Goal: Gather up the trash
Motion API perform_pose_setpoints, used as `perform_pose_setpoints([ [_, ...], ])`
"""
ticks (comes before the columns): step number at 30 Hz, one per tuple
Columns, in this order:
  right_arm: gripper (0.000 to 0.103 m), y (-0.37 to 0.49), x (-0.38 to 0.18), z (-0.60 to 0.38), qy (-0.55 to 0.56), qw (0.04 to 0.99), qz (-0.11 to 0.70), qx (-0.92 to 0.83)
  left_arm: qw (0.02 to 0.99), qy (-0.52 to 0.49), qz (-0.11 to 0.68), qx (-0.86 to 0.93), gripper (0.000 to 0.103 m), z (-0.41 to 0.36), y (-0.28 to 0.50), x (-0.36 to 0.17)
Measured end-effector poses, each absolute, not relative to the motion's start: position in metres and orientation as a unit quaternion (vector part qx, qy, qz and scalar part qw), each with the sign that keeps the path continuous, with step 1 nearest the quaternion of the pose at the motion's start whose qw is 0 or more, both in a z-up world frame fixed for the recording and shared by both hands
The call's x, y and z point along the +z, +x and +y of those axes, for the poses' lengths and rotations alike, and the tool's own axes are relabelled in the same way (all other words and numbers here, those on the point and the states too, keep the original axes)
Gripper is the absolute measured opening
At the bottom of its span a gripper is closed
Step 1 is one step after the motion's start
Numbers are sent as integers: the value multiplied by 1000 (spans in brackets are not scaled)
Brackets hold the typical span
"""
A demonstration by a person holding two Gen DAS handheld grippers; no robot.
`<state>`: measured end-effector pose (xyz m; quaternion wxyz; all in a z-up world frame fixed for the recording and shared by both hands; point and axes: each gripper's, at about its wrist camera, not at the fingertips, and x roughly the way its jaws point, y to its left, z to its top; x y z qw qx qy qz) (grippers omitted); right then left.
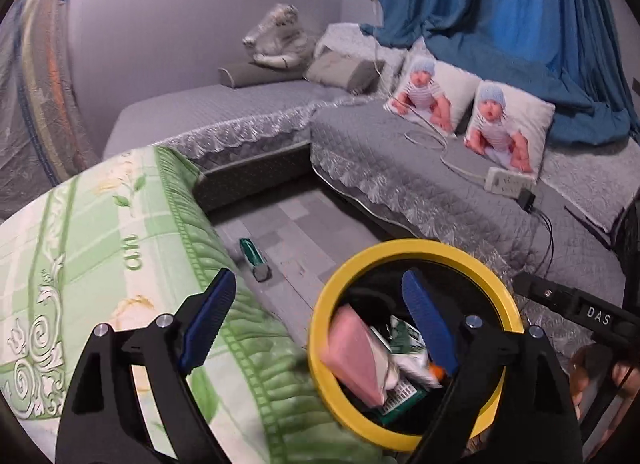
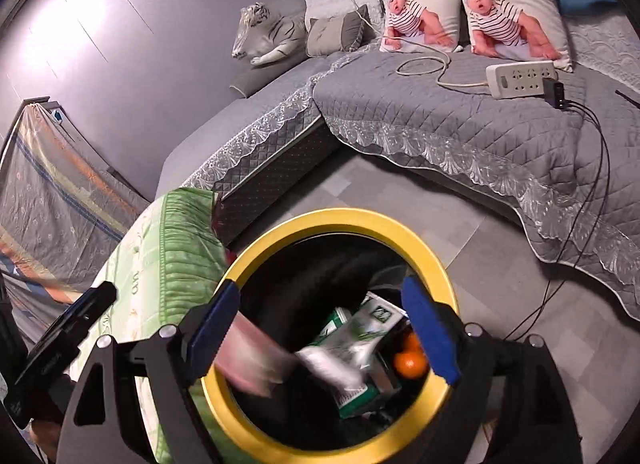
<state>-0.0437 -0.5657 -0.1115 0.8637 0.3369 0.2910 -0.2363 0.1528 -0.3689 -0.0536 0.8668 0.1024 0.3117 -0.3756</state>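
Over the yellow-rimmed bin [image 2: 340, 220], both the left gripper [image 1: 320, 324] and right gripper [image 2: 320, 328] gape empty; a blurred pink wrapper [image 1: 352, 356] lies inside. Next, probably, the green tube [image 1: 254, 258] on the floor.

I see a yellow-rimmed bin [image 2: 436, 260] with a pink packet [image 1: 354, 352] and orange fruit [image 2: 410, 364] inside. My pads [image 1: 210, 316] are blue, the blanket [image 1: 120, 248] green-and-cream floral, the sofa cover [image 2: 420, 104] quilted grey.
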Motion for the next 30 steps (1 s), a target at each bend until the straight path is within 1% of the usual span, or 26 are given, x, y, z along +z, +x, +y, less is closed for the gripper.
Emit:
perform_pose_setpoints([
  [1, 82, -46, -107, -562, 328, 865, 289, -247, 875, 90, 303, -367, 82, -354, 152, -47],
  [2, 85, -50, -103, -557, 318, 868, 284, -257, 881, 80, 296, -361, 85, -343, 151, -41],
  [3, 86, -53, -97, -550, 310, 871, 277, -262, 889, 66, 285, -353, 91, -327, 149, -34],
  [5, 90, -55, -88, -537, 294, 876, 266, -276, 908, 43, 254, -330, 94, -294, 144, -19],
  [7, 95, -55, -74, -519, 269, 887, 247, -283, 931, 33, 207, -299, 95, -257, 133, -4],
  [9, 95, -54, -60, -498, 242, 900, 228, -283, 952, 32, 163, -258, 95, -223, 122, 11],
  [12, 95, -49, -36, -452, 197, 925, 191, -261, 968, 19, 118, -222, 95, -170, 105, 28],
  [15, 95, -43, -20, -404, 163, 949, 155, -223, 980, 2, 95, -173, 95, -124, 92, 42],
  [18, 95, -35, -7, -361, 133, 964, 137, -186, 989, -7, 68, -129, 95, -75, 71, 54],
  [22, 95, -27, 7, -300, 94, 980, 115, -133, 995, -11, 61, -74, 95, -29, 48, 62],
  [26, 95, -29, 13, -250, 72, 988, 93, -100, 999, -23, 42, -20, 95, 7, 24, 63],
  [30, 95, -32, 18, -215, 51, 991, 76, -93, 999, -19, 47, 0, 95, 24, 7, 68],
])
